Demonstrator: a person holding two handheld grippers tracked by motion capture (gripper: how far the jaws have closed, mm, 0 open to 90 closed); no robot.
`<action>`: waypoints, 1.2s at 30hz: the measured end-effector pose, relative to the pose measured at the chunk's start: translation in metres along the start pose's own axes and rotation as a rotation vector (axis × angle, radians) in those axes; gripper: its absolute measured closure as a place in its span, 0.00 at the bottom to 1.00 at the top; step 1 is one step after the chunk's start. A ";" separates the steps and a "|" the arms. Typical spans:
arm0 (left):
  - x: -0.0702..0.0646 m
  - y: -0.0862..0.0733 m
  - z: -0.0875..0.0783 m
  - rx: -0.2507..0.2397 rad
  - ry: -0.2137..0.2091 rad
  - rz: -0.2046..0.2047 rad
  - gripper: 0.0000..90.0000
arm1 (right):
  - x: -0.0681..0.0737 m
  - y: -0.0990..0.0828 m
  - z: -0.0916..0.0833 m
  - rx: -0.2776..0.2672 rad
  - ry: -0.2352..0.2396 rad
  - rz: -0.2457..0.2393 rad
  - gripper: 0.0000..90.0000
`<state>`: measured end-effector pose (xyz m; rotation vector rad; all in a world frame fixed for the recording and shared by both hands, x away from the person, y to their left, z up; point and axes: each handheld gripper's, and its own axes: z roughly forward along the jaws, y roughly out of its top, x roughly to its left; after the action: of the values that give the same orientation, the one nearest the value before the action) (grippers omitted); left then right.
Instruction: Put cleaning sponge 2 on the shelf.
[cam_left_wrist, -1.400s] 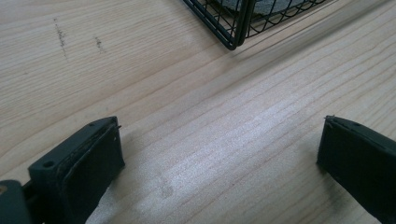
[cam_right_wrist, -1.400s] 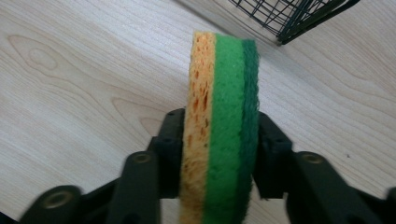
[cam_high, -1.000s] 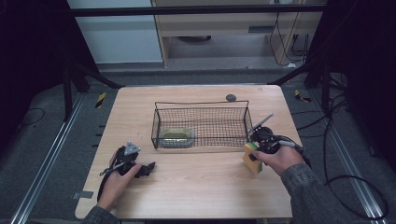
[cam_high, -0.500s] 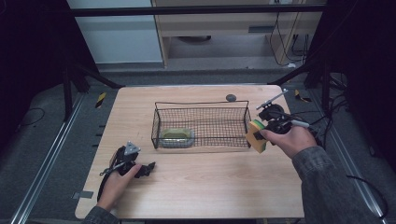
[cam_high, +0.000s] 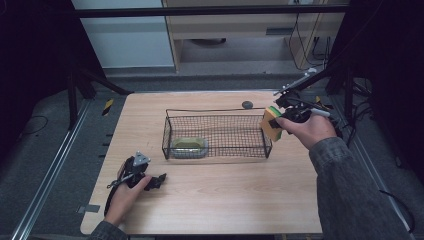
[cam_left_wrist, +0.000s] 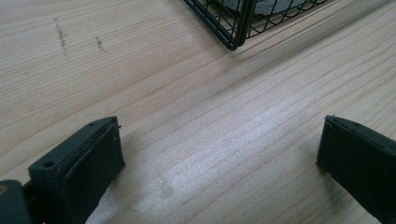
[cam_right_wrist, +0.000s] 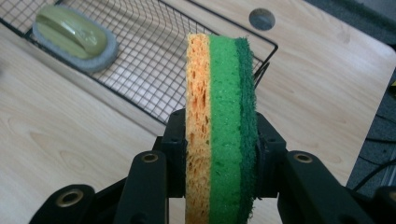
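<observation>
- Jaws of the right gripper (cam_high: 274, 123) clamp an orange-and-green layered sponge (cam_right_wrist: 220, 126), held above the right end of the black wire basket (cam_high: 218, 150).
- Left gripper (cam_left_wrist: 219, 154) rests wide apart on the wooden table (cam_high: 225, 200).

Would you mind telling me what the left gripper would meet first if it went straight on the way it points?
Probably the near corner of the wire basket; until then the left gripper has bare table ahead, though depth is uncertain.
</observation>
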<state>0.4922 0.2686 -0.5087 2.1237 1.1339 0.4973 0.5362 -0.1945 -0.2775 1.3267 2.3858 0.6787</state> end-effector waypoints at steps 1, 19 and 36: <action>0.000 0.000 0.000 0.000 0.000 0.000 0.00 | 0.000 0.003 0.001 -0.004 -0.003 -0.002 0.72; 0.000 0.000 0.000 -0.001 0.000 0.000 0.00 | 0.004 0.028 0.038 -0.017 -0.043 -0.030 0.72; 0.001 0.000 0.000 -0.001 -0.003 0.002 0.00 | 0.000 0.032 0.059 -0.031 -0.030 -0.018 0.72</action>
<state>0.4930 0.2687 -0.5088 2.1247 1.1297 0.4956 0.5881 -0.1655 -0.3085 1.2925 2.3510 0.6827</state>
